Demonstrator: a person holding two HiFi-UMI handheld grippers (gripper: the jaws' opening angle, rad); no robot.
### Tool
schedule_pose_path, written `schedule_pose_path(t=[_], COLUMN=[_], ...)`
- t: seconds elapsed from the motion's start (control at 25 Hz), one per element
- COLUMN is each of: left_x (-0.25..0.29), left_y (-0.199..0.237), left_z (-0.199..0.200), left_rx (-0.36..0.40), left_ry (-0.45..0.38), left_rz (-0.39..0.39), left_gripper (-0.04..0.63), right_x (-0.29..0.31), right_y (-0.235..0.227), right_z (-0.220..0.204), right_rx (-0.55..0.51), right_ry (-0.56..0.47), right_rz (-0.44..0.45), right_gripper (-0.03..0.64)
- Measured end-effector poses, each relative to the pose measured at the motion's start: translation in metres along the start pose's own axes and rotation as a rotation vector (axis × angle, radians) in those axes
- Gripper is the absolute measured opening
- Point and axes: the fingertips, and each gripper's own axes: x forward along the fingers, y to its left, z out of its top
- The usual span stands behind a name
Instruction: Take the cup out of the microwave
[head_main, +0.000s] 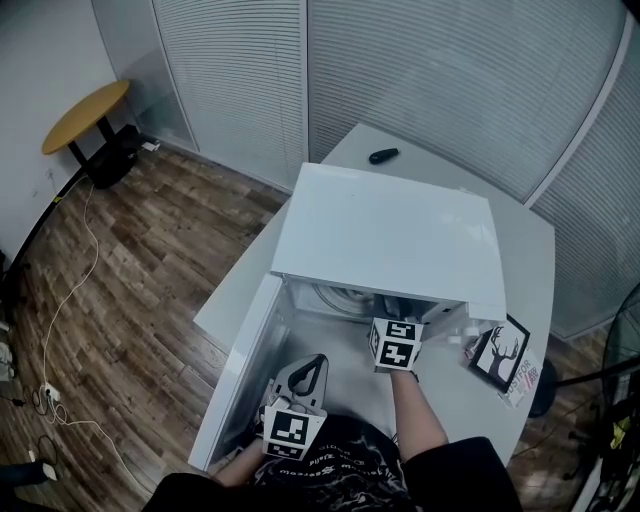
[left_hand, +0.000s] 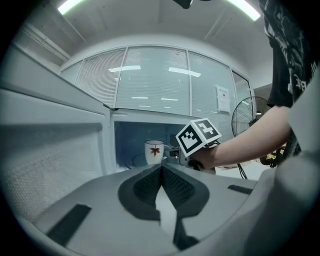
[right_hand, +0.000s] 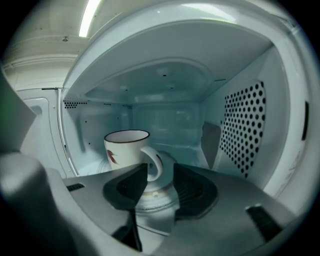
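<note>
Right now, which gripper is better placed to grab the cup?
Right. The right gripper is open, reaching into the microwave, facing the cup, handle in line with its gap. The left gripper is shut, back by the open door.

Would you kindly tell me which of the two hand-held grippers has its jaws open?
The right hand-held gripper: its jaws stand apart, facing the handle of the cup inside the microwave. The left hand-held gripper has its jaws together.
</note>
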Motion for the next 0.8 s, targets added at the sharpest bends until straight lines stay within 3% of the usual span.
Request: schedule_pose_path(t=[0.48, 0.8], left_x=[0.001, 0.003], left_y=[0.005, 0.005], left_z=[-0.007, -0.009], left_rx=[0.005, 0.001], left_ry=[0.026, 0.036], left_rz=[-0.003, -0.018], left_gripper=[0.006, 0.006], right_x=[0.009, 0.009], right_y=[-0.005, 0.002], right_z=[-0.001, 0.008], right_rx=[0.013, -0.046], right_ry=[-0.013, -0.062], right_rz=[-0.052, -0.042], right_gripper=[0.149, 0.065])
